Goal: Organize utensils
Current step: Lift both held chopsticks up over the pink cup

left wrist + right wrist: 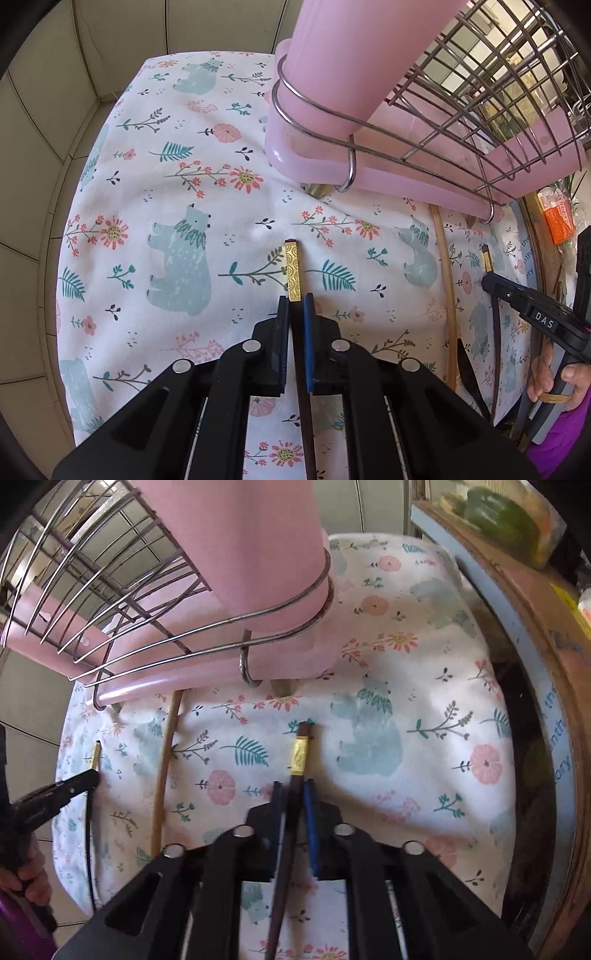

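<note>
Chopsticks (294,271) (300,758) run hidden between closed fingers (282,317) (310,805).

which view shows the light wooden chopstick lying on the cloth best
The right wrist view: the light wooden chopstick runs nearly unbroken from the pink rack toward the camera. The left wrist view shows it thin and curved near the right edge.

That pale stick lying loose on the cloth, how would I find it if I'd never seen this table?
Start at the pink rack standing on the bear-print cloth. From its front edge a long stick runs toward you across the cloth. It is plain light wood, lying free, while the two dark chopsticks have gold bands and sit between fingers.
</note>
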A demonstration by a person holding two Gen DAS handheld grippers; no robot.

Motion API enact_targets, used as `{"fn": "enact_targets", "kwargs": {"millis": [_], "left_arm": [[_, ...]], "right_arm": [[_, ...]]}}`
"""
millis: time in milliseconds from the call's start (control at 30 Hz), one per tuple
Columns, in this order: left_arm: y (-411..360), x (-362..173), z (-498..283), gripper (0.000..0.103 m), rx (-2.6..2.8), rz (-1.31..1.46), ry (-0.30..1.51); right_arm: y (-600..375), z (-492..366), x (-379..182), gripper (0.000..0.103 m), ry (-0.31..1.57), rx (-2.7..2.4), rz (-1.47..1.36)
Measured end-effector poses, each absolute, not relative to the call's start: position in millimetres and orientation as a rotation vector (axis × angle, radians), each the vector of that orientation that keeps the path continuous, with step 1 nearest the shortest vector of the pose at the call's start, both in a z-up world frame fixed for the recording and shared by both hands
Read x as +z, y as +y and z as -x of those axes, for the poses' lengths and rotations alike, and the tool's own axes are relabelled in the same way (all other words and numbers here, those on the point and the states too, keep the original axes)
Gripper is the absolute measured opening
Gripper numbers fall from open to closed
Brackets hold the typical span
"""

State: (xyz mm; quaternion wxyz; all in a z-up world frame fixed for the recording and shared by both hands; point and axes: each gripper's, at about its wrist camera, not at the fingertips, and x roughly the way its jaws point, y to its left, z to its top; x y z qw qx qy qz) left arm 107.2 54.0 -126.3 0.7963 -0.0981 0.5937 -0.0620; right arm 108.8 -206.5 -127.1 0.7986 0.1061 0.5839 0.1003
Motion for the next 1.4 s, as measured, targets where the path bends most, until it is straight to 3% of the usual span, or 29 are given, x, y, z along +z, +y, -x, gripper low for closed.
{"fn": "enact_targets", "kwargs": {"millis": [167, 567, 767, 1100, 1267, 1400], "left_arm": [[54.8, -111.0, -97.6, 0.006, -0.158, 0.246, 1.223], [67.0, -0.5, -48.8, 0.005, -0.15, 0.246, 0.802], [69.9, 29.1, -27.5, 0.005, -0.159, 0.246, 0.63], [71.0, 39.8, -22.2, 0.005, -0.172, 0.27, 0.547], [70.7, 33.8, -26.5, 0.005, -0.164, 0.266, 0.567], [75.0, 51.9, -26.2, 0.005, -0.168, 0.265, 0.528]], "right_arm": [[-225.3, -89.3, -102.8, 0.006, 1.141, 0.252, -0.289], [-247.5, -36.6, 5.3, 0.006, 0.752, 0.31, -0.322], [-237.8, -15.7, 27.7, 0.006, 0.604, 0.286, -0.298], [-239.8, 6.1, 53.3, 0.006, 0.442, 0.264, -0.247], [-239.6, -3.5, 38.8, 0.006, 0.486, 0.257, -0.267], [-241.4, -0.2, 60.3, 0.006, 0.42, 0.255, -0.245]]}}
